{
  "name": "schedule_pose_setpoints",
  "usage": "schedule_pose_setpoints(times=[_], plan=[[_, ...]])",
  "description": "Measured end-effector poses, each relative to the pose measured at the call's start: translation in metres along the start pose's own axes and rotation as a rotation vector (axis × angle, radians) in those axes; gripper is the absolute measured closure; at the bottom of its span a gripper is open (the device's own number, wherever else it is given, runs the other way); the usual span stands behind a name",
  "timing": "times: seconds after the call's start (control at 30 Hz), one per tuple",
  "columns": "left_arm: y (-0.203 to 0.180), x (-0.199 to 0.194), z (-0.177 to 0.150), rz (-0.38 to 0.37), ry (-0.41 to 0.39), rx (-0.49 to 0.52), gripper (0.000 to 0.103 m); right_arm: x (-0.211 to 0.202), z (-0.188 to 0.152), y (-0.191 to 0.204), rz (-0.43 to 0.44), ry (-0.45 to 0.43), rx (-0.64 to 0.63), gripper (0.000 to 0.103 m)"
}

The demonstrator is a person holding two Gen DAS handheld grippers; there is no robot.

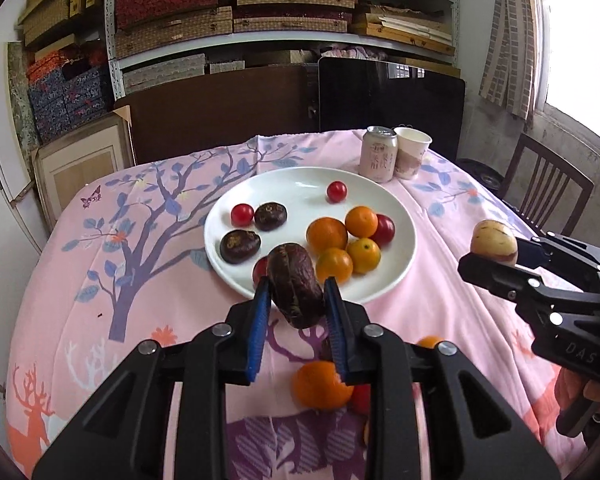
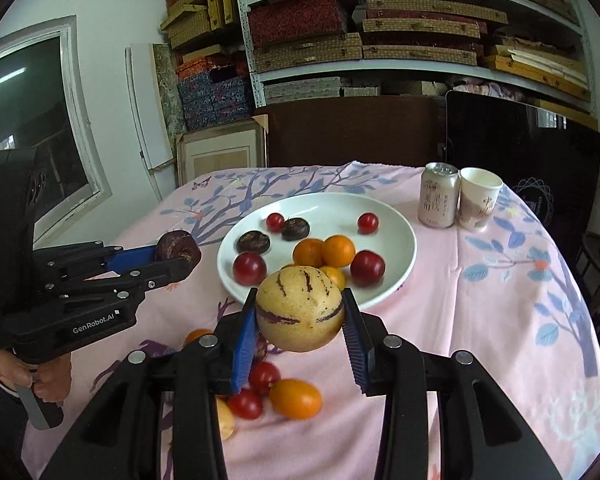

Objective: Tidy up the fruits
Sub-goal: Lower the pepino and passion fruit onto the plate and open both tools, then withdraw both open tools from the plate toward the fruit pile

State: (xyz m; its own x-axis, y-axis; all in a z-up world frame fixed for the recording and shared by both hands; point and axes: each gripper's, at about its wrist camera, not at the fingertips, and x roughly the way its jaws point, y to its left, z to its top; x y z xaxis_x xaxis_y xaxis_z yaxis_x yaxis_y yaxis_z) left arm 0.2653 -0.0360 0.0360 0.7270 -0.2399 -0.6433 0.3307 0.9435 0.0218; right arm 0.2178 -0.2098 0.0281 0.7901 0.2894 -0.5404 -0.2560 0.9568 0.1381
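Note:
My left gripper [image 1: 296, 292] is shut on a dark brown passion fruit [image 1: 295, 285], held just above the near rim of the white plate [image 1: 300, 184]. My right gripper [image 2: 300, 312] is shut on a yellow pepino melon with purple streaks [image 2: 300, 307], held before the plate's near rim [image 2: 404, 256]. The plate holds several oranges [image 1: 327, 236], cherry tomatoes [image 1: 242, 214] and dark fruits [image 1: 240, 245]. Each gripper shows in the other view, the right one [image 1: 496, 254] and the left one [image 2: 180, 256].
Loose oranges [image 1: 320, 384] [image 2: 296, 398] and tomatoes [image 2: 264, 376] lie on the pink tablecloth [image 1: 140, 216] under the grippers. A drink can [image 1: 379, 153] and a paper cup [image 1: 411, 152] stand behind the plate. A chair [image 1: 548, 184] stands at the right; shelves of boxes stand behind.

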Motion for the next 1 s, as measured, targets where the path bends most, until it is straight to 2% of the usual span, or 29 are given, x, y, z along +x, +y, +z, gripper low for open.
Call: schedule_pose_setpoints(times=[0.13, 0.23, 0.37, 0.4, 0.43, 0.47, 0.5, 0.53, 0.8, 1.0], plan=[[0.006, 0.029, 0.024, 0.011, 0.011, -0.022, 0.077, 0.035, 0.023, 0.001, -0.005, 0.014, -0.045, 0.063], [0.01, 0.053, 0.034, 0.02, 0.032, -0.032, 0.077, 0.067, 0.033, 0.005, 0.025, 0.052, -0.065, 0.063], [0.024, 0.085, 0.042, 0.068, 0.068, -0.057, 0.077, 0.105, 0.039, 0.008, 0.015, 0.099, -0.095, 0.062], [0.028, 0.09, 0.043, 0.079, 0.075, -0.064, 0.072, 0.112, 0.04, 0.007, 0.01, 0.11, -0.102, 0.062], [0.031, 0.093, 0.045, 0.101, 0.069, -0.068, 0.057, 0.117, 0.041, 0.008, -0.003, 0.112, -0.111, 0.054], [0.034, 0.094, 0.046, 0.124, 0.048, -0.074, 0.049, 0.117, 0.042, 0.008, -0.033, 0.097, -0.121, 0.045], [0.036, 0.093, 0.047, 0.135, 0.027, -0.077, 0.038, 0.117, 0.041, 0.009, -0.043, 0.078, -0.125, 0.042], [0.037, 0.091, 0.047, 0.137, 0.01, -0.08, 0.035, 0.114, 0.042, 0.007, -0.029, 0.064, -0.119, 0.042], [0.035, 0.066, 0.042, 0.12, -0.003, -0.098, 0.028, 0.086, 0.037, -0.017, 0.035, 0.047, 0.007, 0.04], [0.024, 0.032, 0.021, 0.111, -0.002, -0.105, 0.022, 0.055, 0.018, -0.045, 0.053, 0.065, 0.139, 0.037]])
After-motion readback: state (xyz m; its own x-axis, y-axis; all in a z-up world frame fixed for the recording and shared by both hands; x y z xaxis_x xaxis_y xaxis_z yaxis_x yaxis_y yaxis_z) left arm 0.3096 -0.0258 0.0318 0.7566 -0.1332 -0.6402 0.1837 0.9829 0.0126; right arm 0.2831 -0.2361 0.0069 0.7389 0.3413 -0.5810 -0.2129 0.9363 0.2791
